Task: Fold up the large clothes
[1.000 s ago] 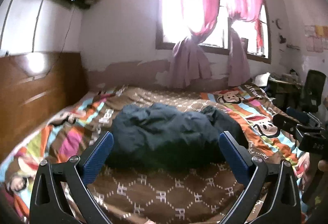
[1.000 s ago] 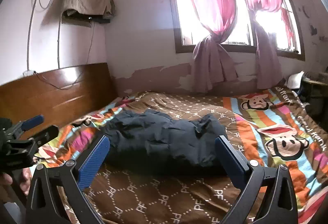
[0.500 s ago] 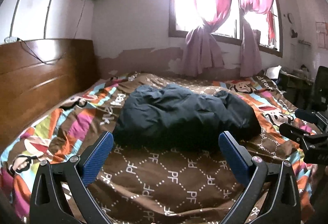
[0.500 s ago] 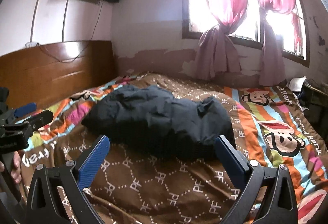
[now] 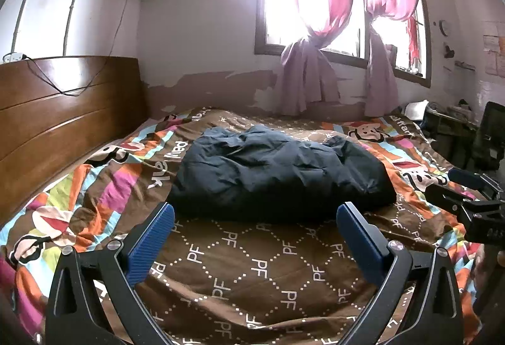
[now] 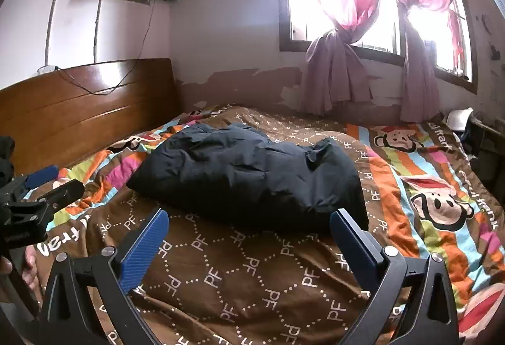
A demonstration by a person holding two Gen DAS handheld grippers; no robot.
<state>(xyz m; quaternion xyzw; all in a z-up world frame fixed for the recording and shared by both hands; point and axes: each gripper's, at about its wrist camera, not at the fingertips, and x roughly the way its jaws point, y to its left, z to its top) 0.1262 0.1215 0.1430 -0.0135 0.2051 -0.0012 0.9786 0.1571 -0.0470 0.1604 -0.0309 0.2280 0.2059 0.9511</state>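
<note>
A dark navy puffy garment [image 5: 277,174] lies crumpled in a heap on the middle of the bed; it also shows in the right wrist view [image 6: 249,177]. My left gripper [image 5: 255,218] is open and empty, held above the brown bedspread just short of the garment's near edge. My right gripper [image 6: 249,225] is open and empty, also just short of the garment's near edge. Each gripper shows at the side of the other's view: the right one at the right edge of the left wrist view [image 5: 467,196], the left one at the left edge of the right wrist view [image 6: 41,190].
The bed carries a brown and striped cartoon-monkey bedspread [image 5: 252,266]. A wooden headboard [image 5: 63,117] stands at the left. A window with pink curtains [image 5: 331,13] is on the far wall. Dark furniture [image 5: 486,136] stands at the right of the bed.
Both grippers have moved lower and closer to the bed and garment; the views now look more level across the bedspread. Both stay open and empty.
</note>
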